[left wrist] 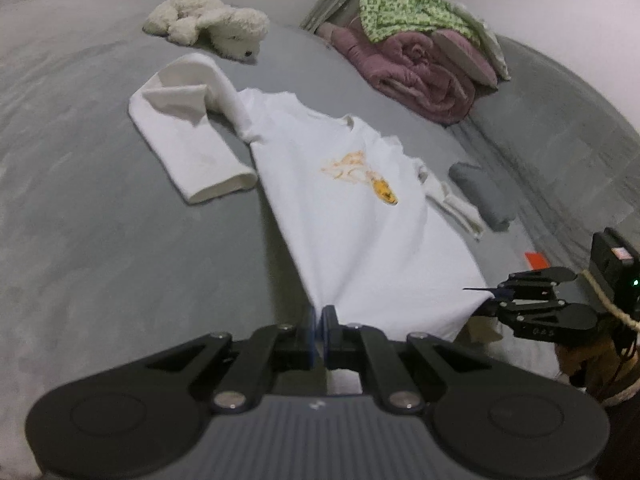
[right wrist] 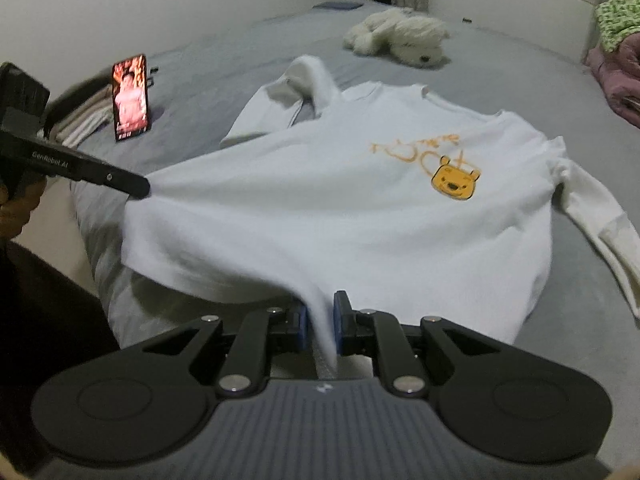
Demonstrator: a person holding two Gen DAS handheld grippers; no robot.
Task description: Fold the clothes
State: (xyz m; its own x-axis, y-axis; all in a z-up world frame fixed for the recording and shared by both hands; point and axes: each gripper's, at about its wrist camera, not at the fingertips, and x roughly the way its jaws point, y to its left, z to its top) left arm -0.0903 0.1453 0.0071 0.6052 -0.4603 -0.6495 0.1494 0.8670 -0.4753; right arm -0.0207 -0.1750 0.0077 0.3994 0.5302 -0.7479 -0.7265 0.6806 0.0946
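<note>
Both claws clamped on sweatshirt (right wrist: 320, 216) hem: left claw (left wrist: 319, 330), right claw (right wrist: 320, 326); hem corners hidden btwn pads.

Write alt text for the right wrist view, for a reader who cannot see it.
The right gripper pinches the near hem of a white sweatshirt with a yellow bear print, spread over a grey bed. The left gripper holds the hem further left. Behind lie a white plush dog and a propped, lit phone.
</note>
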